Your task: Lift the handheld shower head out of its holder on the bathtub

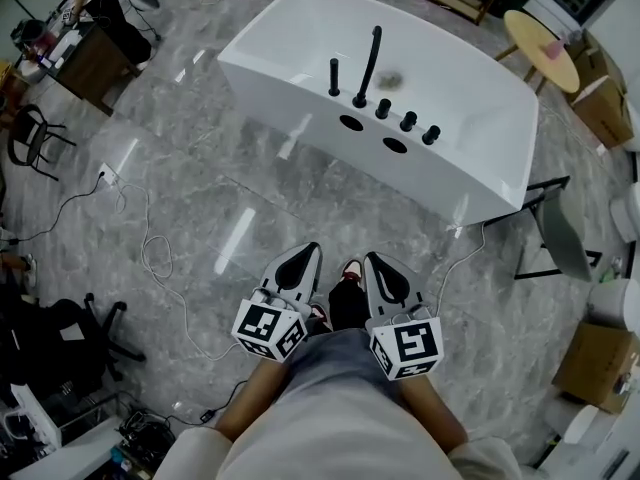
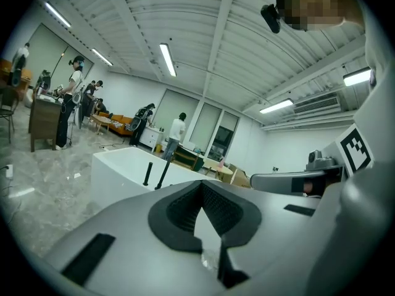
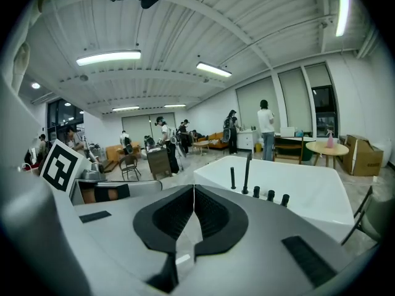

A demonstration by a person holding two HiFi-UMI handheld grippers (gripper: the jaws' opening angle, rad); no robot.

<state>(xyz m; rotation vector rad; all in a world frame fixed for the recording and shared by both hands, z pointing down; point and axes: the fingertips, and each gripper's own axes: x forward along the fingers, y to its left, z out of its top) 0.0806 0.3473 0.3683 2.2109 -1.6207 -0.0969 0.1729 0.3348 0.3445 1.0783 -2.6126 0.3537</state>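
The white bathtub [image 1: 480,108] stands across the floor ahead of me. On its near rim a short black handheld shower head [image 1: 334,76] stands upright in its holder, beside a taller curved black spout [image 1: 368,63] and several black knobs [image 1: 408,121]. My left gripper [image 1: 308,252] and right gripper [image 1: 372,260] are side by side, well short of the tub, both shut with nothing in them. The left gripper view shows the shower head [image 2: 147,172] far beyond the closed left gripper [image 2: 202,187]. In the right gripper view the shower head [image 3: 232,177] sits past the closed right gripper [image 3: 194,190].
Cables [image 1: 150,253] trail over the grey marble floor at the left. A round wooden table [image 1: 541,48] and cardboard boxes [image 1: 603,103] stand behind the tub. A grey chair [image 1: 562,233] is at its right end. Several people [image 2: 69,100] work at desks far left.
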